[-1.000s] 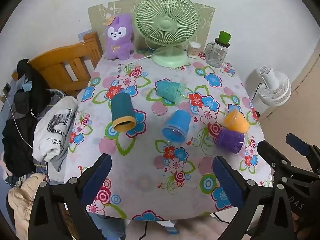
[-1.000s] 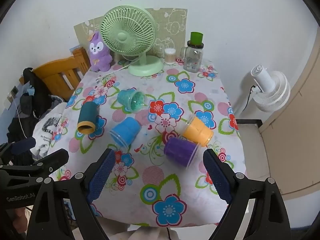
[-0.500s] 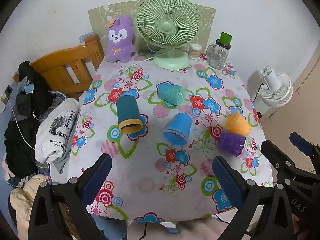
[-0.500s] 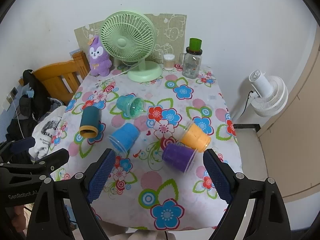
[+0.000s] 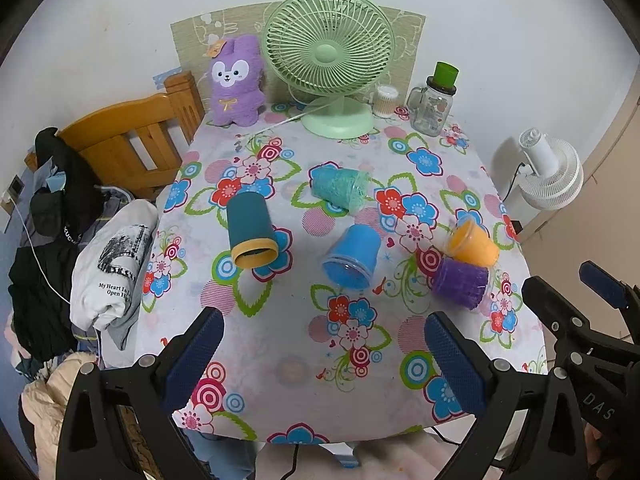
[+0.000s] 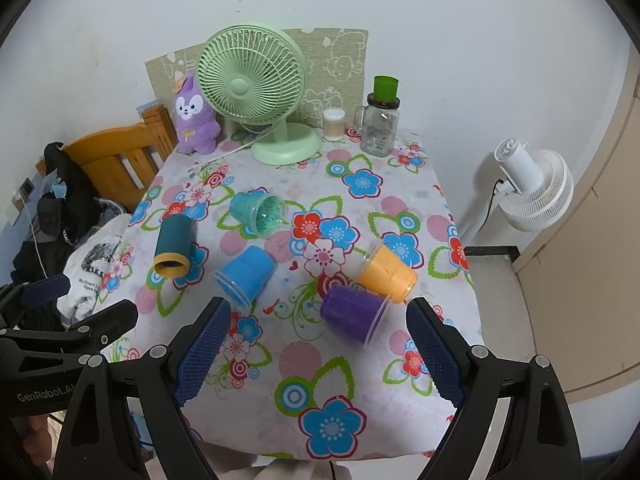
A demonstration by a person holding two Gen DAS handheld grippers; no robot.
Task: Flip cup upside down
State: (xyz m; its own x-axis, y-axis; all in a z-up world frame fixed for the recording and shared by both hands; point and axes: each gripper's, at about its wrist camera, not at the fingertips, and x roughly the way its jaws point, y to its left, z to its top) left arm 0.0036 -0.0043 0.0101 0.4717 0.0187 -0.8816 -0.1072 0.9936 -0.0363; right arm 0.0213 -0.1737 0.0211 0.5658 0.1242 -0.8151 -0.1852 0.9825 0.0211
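Five cups are lying on their sides on the flowery table (image 5: 280, 360), and not one of them is sitting upside down yet. So the job is only just starting, I think.

The dark teal cup (image 5: 250, 232) is lying nearest the left side, with its yellow rim pointing toward the front. The blue cup (image 5: 354, 258) is lying in the middle, and the green cup (image 5: 340, 190) is lying farther back, near the green fan (image 5: 330, 58). The orange cup (image 6: 386, 274) and the purple cup (image 6: 354, 312) are lying on the right, touching each other.

The left gripper (image 5: 324, 356) is hanging above the front edge of the table with its two blue fingers wide apart, holding nothing. The right gripper (image 6: 318, 354) is doing the same, and the purple cup is lying just ahead of it, between its open fingers but farther back.

No cup is being touched. Every cup is waiting to be picked up, turned over and set down on its rim. I am guessing the purple cup is going first, because it is closest to the right gripper
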